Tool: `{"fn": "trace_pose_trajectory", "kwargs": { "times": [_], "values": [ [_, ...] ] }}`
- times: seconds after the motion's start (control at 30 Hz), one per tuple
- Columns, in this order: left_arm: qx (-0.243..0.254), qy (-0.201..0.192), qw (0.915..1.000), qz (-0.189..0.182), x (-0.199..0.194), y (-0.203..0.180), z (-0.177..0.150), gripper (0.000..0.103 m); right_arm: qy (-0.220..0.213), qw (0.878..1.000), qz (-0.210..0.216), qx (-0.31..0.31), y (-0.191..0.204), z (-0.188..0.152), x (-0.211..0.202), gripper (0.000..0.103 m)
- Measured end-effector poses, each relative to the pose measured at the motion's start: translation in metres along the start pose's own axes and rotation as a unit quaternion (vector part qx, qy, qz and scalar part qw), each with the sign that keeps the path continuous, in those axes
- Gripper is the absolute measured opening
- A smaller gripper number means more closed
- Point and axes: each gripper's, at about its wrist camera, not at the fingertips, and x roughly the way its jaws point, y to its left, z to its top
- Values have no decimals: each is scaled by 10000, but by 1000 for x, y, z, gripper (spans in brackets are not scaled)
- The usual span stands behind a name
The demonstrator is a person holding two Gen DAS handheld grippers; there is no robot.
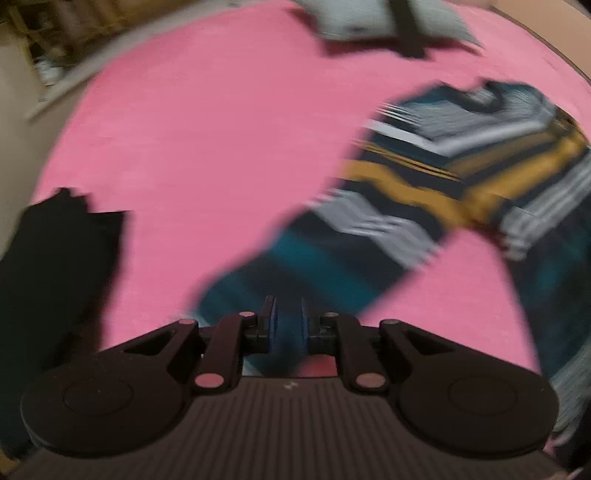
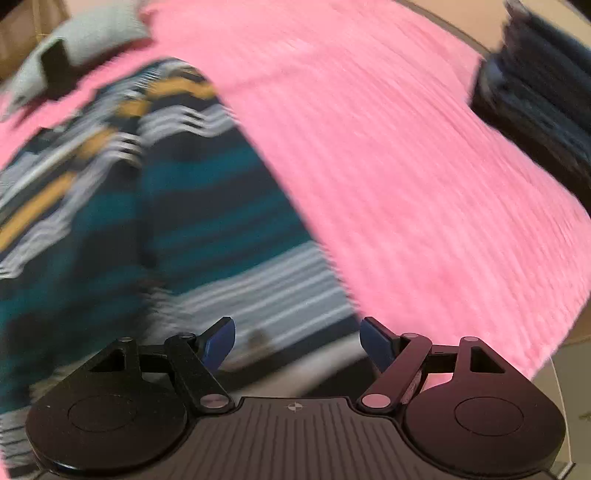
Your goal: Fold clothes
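A striped sweater [image 1: 424, 177] in teal, navy, grey and mustard lies spread on the pink cover [image 1: 203, 147]. In the left wrist view one teal sleeve [image 1: 295, 266] runs from it down to my left gripper [image 1: 288, 326], whose jaws are shut on the sleeve's end. The right wrist view shows the sweater [image 2: 166, 192] filling the left side, its grey-striped hem nearest. My right gripper [image 2: 297, 343] hangs open over that hem, and its blue pads [image 2: 221, 343] hold nothing. Both views are blurred.
A folded grey garment [image 1: 369, 18] with a black band lies at the far edge, also visible as the grey garment [image 2: 81, 37] at top left. A black garment [image 1: 62, 258] sits at the left. A dark blue pile [image 2: 535, 96] lies at the right. Bare pink cover [image 2: 406, 166] stretches between them.
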Motion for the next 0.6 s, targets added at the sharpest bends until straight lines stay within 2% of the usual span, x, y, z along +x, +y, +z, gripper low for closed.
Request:
{"fn": "trace_pose_trajectory", "kwargs": {
  "times": [0.1,0.13,0.17,0.2,0.27,0.3,0.37,0.47,0.57,0.6],
  "values": [
    [287,342,9982,-388,3,-80,3,10,330,9994,112,7,-31,-8,21,77],
    [406,429,9971,-477,5,-103,5,12,430,9987,281,-39,-36,-11,27,74],
    [514,507,9958,-563,6,-127,8,12,528,9975,453,-89,-40,-14,32,61],
    [591,567,9945,-650,7,-148,10,13,594,9958,657,-213,-43,-15,35,42],
    [746,627,9921,-788,6,-189,17,13,523,9949,782,-350,-57,-7,28,12],
    [838,624,9909,-849,6,-207,22,13,471,9948,804,-411,-66,0,22,9],
    [983,595,9889,-946,1,-233,33,13,359,9944,838,-538,-84,14,9,8],
    [1113,522,9869,-1044,-6,-262,49,13,-114,9956,197,-910,-138,57,-21,8],
    [1087,474,9880,-987,-12,-274,56,16,-301,9937,-292,-1042,-186,96,-23,12],
    [1035,477,9891,-927,-13,-274,54,17,-345,9929,-410,-1059,-200,108,-22,33]
  ]
}}
